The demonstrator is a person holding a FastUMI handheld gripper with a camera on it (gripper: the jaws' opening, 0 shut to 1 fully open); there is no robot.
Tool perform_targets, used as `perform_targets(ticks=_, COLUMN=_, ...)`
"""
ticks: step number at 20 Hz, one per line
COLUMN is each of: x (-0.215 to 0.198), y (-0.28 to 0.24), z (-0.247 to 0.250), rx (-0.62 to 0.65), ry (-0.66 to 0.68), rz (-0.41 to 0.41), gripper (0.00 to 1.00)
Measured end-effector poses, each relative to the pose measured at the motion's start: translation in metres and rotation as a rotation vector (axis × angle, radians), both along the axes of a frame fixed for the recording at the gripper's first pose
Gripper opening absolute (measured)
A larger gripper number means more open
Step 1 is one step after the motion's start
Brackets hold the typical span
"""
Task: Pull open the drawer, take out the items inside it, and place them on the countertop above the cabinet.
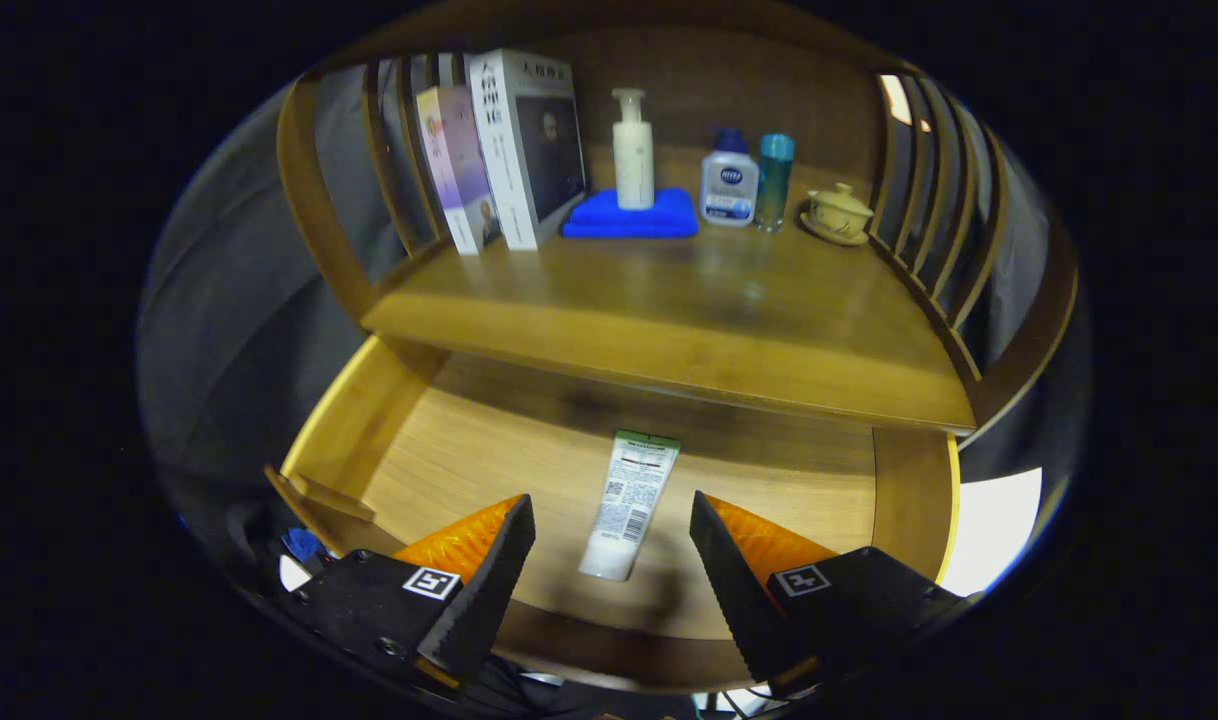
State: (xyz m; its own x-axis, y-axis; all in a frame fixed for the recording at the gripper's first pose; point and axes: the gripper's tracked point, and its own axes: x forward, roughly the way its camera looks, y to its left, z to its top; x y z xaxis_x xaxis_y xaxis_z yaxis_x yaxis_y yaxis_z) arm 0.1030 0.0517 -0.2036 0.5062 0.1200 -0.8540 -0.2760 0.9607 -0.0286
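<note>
The tongs stand apart above the open drawer, a tube lying on the drawer floor between them.

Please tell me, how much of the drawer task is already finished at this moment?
Done: the drawer is pulled open. In hand: the gripper is open, its fingers on either side of the white tube lying on the drawer floor, not touching it. Left: grasp the tube and place it on the countertop.

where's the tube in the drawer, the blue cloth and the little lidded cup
tube [631, 505]: gripper view, mid-body, between the open claw [609, 545] fingers
blue cloth [630, 216]: gripper view, front fold
lidded cup [838, 211]: gripper view, bowl side
</note>
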Motion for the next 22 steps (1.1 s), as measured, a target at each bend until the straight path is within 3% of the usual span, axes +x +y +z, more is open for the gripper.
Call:
perform_targets(ticks=2, x=-0.002, y=0.000, z=-0.023, rx=-0.044, ry=0.093, rz=0.017, gripper=0.98)
perform_targets(ticks=9, x=0.013, y=-0.003, z=-0.062, rx=-0.076, ry=0.281, rz=-0.035, gripper=0.97)
perform_targets(ticks=13, x=0.014, y=-0.010, z=-0.078, rx=-0.184, ry=0.329, rz=0.022, gripper=0.97)
perform_targets(ticks=17, x=0.017, y=-0.006, z=-0.086, rx=-0.175, ry=0.365, rz=0.004, gripper=0.84)
perform_targets(ticks=18, x=0.017, y=-0.007, z=-0.087, rx=-0.178, ry=0.375, rz=0.008, gripper=0.75)
perform_targets(ticks=22, x=0.012, y=-0.007, z=-0.089, rx=-0.158, ry=0.400, rz=0.040, gripper=0.54)
